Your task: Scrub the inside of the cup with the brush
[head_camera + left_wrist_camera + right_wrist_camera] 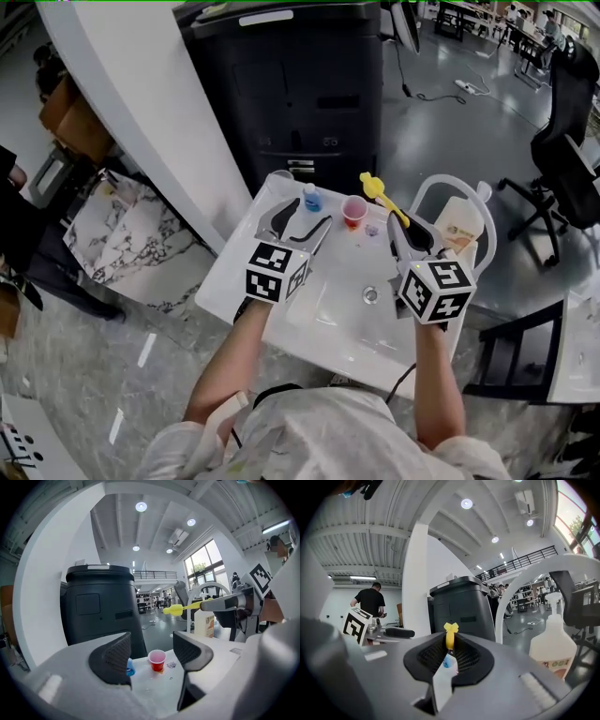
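Note:
A small red cup [353, 213] stands upright at the back of the white sink top [246, 267]. My left gripper [298, 223] hovers just in front and left of it, open, with nothing between its fingers. In the left gripper view the cup [157, 659] shows beyond the open left gripper [151, 644], apart from the pads. My right gripper [406, 228] is shut on the handle of a yellow brush [380, 192], whose head points up and back, right of the cup. The brush [450, 637] sticks out between the closed jaws of the right gripper [450, 656].
A blue-capped small bottle [311, 198] stands left of the cup. A white soap bottle [459, 225] and an arched faucet [448, 184] are at the right. The drain [370, 295] lies in the basin. A black bin [300, 84] stands behind; an office chair [567, 150] stands right.

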Demonstrator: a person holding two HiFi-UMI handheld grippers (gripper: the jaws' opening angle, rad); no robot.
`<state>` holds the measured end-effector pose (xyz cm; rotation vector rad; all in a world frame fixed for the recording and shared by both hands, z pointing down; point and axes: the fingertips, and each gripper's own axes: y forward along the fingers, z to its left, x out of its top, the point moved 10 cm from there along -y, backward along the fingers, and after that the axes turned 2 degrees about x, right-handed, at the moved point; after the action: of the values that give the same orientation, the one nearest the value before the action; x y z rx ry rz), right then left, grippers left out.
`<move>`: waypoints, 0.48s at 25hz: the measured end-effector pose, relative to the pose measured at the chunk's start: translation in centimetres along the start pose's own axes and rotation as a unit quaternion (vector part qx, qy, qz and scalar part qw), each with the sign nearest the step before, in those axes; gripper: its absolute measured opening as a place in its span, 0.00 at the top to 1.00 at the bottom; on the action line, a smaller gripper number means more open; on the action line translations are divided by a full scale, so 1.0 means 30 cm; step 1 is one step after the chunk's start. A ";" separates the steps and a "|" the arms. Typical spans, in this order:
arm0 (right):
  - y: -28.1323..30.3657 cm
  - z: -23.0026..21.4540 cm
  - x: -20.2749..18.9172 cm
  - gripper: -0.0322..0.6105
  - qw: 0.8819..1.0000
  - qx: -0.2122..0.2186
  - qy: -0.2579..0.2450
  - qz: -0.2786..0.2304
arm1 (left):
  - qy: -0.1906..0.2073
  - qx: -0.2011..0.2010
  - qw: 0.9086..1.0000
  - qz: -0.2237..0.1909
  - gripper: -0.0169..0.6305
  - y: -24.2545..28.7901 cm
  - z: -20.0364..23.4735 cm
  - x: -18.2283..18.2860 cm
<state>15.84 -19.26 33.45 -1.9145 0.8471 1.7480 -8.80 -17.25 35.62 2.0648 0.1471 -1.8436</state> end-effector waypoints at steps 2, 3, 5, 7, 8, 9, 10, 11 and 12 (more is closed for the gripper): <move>0.005 -0.015 -0.005 0.89 1.000 -0.005 0.002 -0.001 | 0.000 -0.007 1.000 -0.001 0.53 0.026 0.002 0.003; 0.007 -0.021 -0.009 0.89 1.000 -0.009 0.003 0.000 | -0.001 -0.010 1.000 -0.001 0.53 0.039 0.005 0.001; 0.012 -0.031 -0.016 0.89 1.000 -0.018 0.005 0.001 | -0.004 -0.020 1.000 -0.003 0.53 0.063 0.014 -0.004; 0.024 -0.032 -0.020 0.89 1.000 -0.029 0.005 0.002 | -0.008 -0.033 0.999 -0.008 0.53 0.088 0.035 -0.009; 0.033 -0.029 -0.022 0.89 0.999 -0.036 0.003 0.003 | -0.011 -0.042 0.999 -0.010 0.53 0.101 0.048 -0.013; 0.042 -0.024 -0.024 0.89 0.999 -0.043 0.002 0.004 | -0.014 -0.053 0.998 -0.012 0.53 0.115 0.062 -0.018; 0.051 -0.018 -0.025 0.89 0.999 -0.052 0.000 0.005 | -0.016 -0.064 0.998 -0.014 0.53 0.130 0.075 -0.023; 0.060 -0.011 -0.027 0.89 0.998 -0.061 -0.001 0.005 | -0.016 -0.076 0.997 -0.016 0.53 0.145 0.086 -0.028; 0.069 -0.004 -0.028 0.89 0.997 -0.071 -0.002 0.005 | -0.016 -0.089 0.996 -0.019 0.53 0.161 0.095 -0.034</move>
<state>14.51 -20.72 34.49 -1.9979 0.7497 1.8615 -10.09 -22.53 37.36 1.9231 0.3304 -1.8136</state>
